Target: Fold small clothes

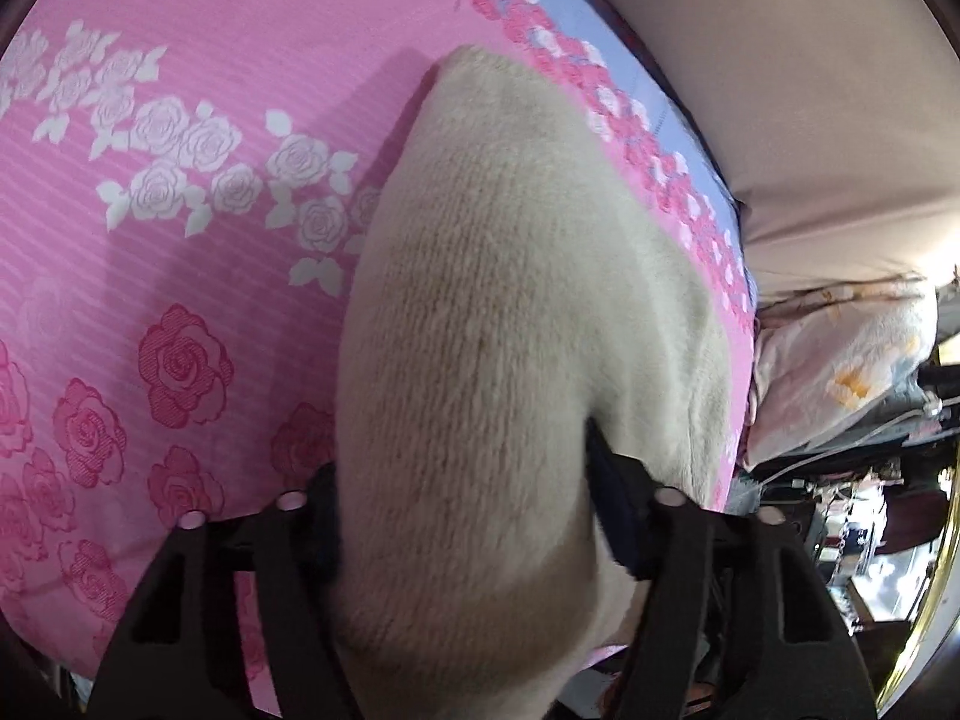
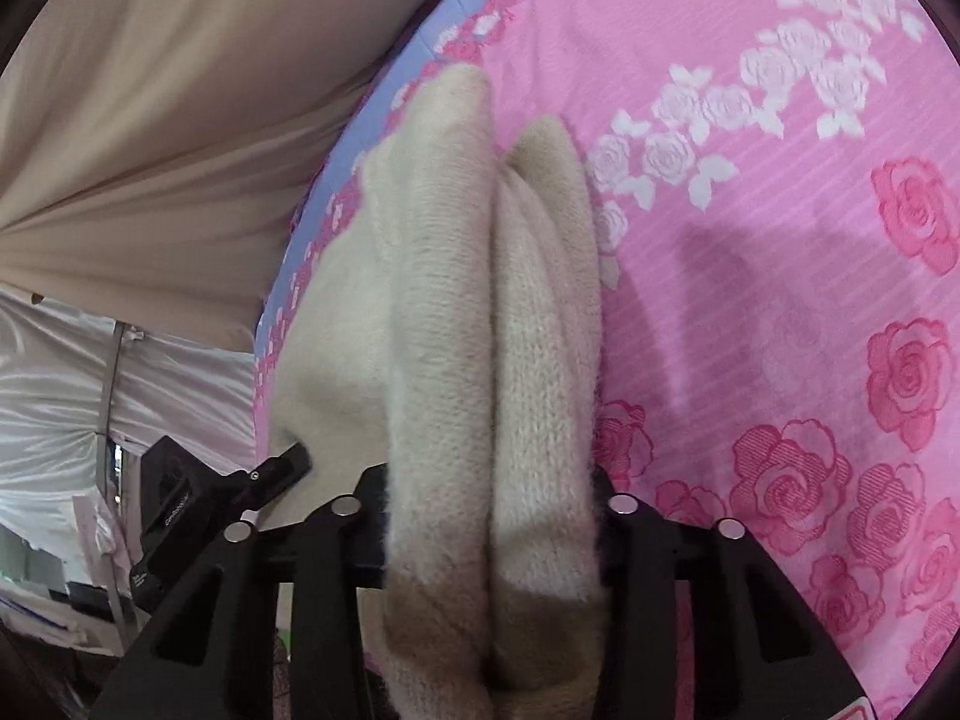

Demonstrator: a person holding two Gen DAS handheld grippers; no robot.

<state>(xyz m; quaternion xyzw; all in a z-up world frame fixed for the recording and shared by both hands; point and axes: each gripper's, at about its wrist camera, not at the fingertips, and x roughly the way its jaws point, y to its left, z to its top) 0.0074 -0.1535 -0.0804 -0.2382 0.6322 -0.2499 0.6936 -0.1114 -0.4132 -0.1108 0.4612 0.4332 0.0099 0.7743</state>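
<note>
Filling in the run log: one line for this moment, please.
left gripper: shut on sweater | right gripper: shut on sweater | sweater: doubled, over bedsheet

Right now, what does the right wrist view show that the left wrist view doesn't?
Only the right wrist view shows the cream knit garment bunched into two folds side by side between the right hand-held gripper, with the left hand-held gripper pinching its far edge and white satin drapery behind.

Only the left wrist view shows one smooth knit surface in the left hand-held gripper, plus a floral bundle off the bed.

Both share the pink rose bedsheet and beige fabric.
</note>
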